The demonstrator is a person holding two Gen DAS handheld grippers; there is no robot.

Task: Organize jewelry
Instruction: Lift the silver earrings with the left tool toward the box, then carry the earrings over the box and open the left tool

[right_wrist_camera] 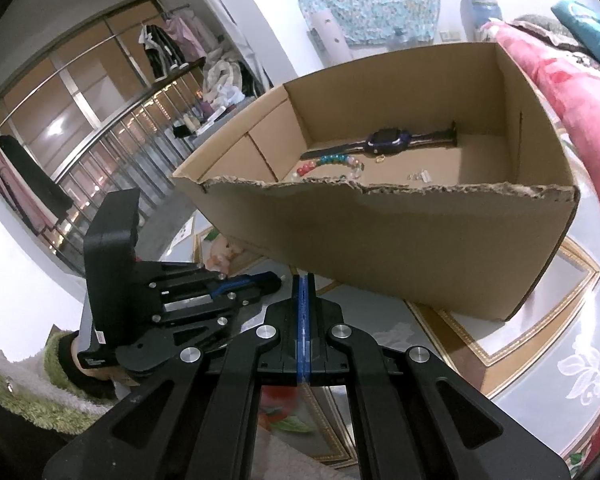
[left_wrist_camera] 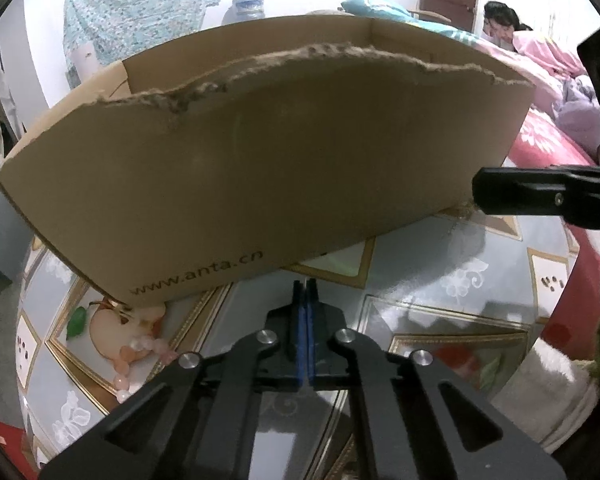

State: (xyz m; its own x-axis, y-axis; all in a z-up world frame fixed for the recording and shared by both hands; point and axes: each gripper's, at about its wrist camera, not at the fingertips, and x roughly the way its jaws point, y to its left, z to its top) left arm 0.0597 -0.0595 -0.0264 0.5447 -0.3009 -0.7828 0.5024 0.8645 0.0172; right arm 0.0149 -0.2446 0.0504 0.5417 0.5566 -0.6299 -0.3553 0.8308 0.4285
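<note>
White walls, glass-doored wardrobe, red floral bedding, patterned tabletop.

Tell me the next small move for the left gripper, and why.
Probably open the left gripper and swing toward the pink bead bracelet lying on the table outside the cardboard box; its jaws are shut on nothing, while a watch already lies inside.

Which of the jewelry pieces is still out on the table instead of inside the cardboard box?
The pale pink bead bracelet, lying on the table left of the box. The watch and colourful bead string lie inside.
</note>
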